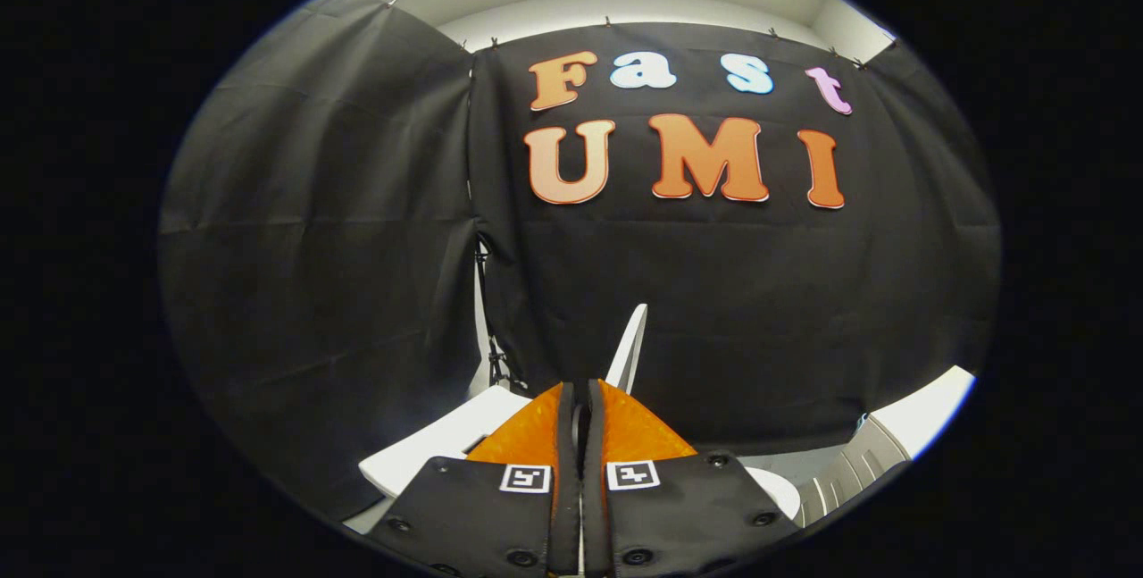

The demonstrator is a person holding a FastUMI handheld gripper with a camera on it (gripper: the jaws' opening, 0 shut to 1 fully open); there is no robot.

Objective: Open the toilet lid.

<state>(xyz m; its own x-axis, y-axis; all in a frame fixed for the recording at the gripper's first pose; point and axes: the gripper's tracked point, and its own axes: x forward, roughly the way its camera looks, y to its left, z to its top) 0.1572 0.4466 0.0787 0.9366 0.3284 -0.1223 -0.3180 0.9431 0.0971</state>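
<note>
The white toilet lid (629, 350) stands raised and shows edge-on as a thin slab. It rises just beyond the fingertips and leans a little to the right. My gripper (580, 392) is shut, with only a thin dark slit between the fingers and nothing visibly held. The lid's lower end disappears behind the right finger (638, 431), so I cannot tell whether it touches. A rounded white part of the toilet (779, 490) shows beside the right finger.
A flat white surface (438, 448) lies to the left of the fingers. To the right are a white block (929, 404) and a grey ribbed part (848, 471). The black cloth wall (732, 310) hangs close behind, with a dark stand (493, 355) at its seam.
</note>
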